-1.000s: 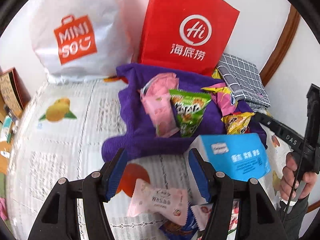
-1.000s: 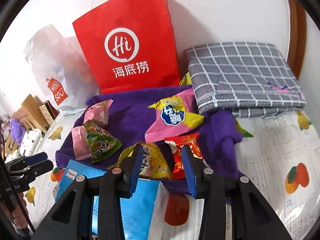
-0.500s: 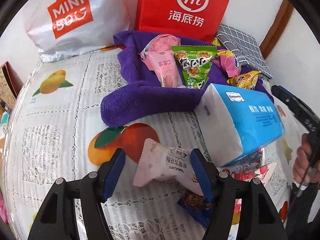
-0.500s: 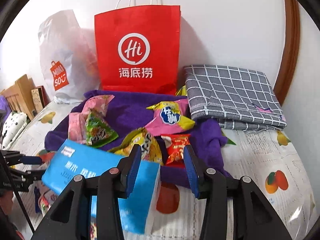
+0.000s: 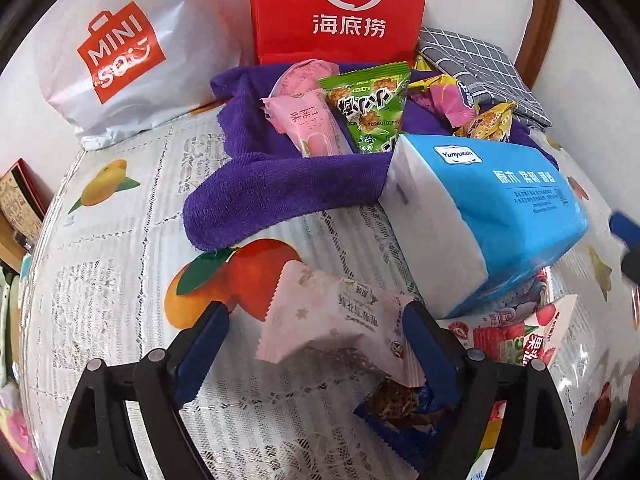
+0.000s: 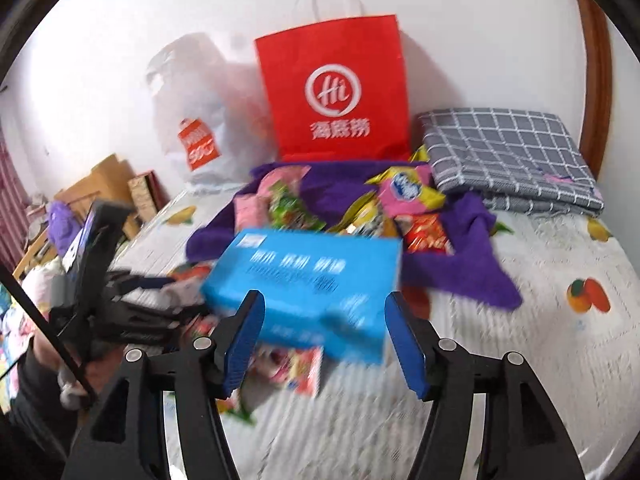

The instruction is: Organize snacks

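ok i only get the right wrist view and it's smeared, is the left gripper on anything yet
observer: No. The left gripper is open, its jaws either side of a pale pink star-print packet lying on the tablecloth.
operator: anything else in the way there
observer: A dark blue packet lies partly under that pink one, right by the gripper's right finger.
operator: and the tissues, flat or not
observer: The blue tissue pack is tilted, with its near end propped over a red strawberry packet.
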A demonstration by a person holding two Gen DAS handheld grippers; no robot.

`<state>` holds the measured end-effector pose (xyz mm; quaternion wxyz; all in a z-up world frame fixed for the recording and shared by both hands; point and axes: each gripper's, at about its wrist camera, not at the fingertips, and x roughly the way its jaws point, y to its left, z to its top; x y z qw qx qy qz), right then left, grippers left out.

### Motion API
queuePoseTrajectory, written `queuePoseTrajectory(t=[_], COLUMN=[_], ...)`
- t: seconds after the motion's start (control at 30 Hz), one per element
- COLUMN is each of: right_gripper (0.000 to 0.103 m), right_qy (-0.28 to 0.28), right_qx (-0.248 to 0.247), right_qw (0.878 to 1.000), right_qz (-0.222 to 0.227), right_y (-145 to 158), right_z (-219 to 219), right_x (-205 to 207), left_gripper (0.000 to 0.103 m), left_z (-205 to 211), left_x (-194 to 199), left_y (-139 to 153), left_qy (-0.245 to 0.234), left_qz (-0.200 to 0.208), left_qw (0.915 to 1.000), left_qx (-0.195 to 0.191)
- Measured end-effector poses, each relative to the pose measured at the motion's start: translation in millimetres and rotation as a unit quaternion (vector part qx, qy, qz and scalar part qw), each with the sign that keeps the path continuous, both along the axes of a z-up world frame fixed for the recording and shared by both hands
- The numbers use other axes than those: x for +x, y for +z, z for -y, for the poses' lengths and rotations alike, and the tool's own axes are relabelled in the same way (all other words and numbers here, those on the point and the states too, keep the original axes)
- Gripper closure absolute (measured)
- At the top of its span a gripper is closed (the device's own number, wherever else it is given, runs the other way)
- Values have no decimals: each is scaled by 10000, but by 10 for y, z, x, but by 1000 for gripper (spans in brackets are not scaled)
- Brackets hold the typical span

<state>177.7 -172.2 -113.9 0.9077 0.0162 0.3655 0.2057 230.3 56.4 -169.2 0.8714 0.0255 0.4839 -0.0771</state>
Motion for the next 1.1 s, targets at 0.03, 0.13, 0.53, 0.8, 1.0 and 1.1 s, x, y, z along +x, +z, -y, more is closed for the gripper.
queuePoseTrajectory(t=[0.03, 0.13, 0.53, 0.8, 1.0, 1.1], right_gripper=[40, 36, 36, 76, 77, 75], right_qy=[48, 194, 498, 511, 504, 558], right_qx=[-29, -78, -75, 324, 515, 500], right_qw=[10000, 9997, 9969, 9964, 9947, 9942], right_qz=[-15, -120, -601, -593, -736, -770], right_y=[-14, -104, -414, -492, -522, -534], right_z=[-27, -140, -548, -520, -485, -508], right_x=[-35, -146, -186, -154, -115, -116], left_gripper=[12, 8, 5, 2, 1, 1], left_z=[-3, 12, -12, -24, -29, -30], left_x=[-2, -10, 28, 49, 59, 63], left_y=[-3, -16, -37, -54, -57, -61], left_qy=[10, 56, 73, 131, 130, 130], left_qz=[34, 188, 183, 142, 126, 126], left_qw=[10000, 9997, 9998, 9998, 9998, 9998], left_qx=[-10, 119, 30, 63, 67, 74])
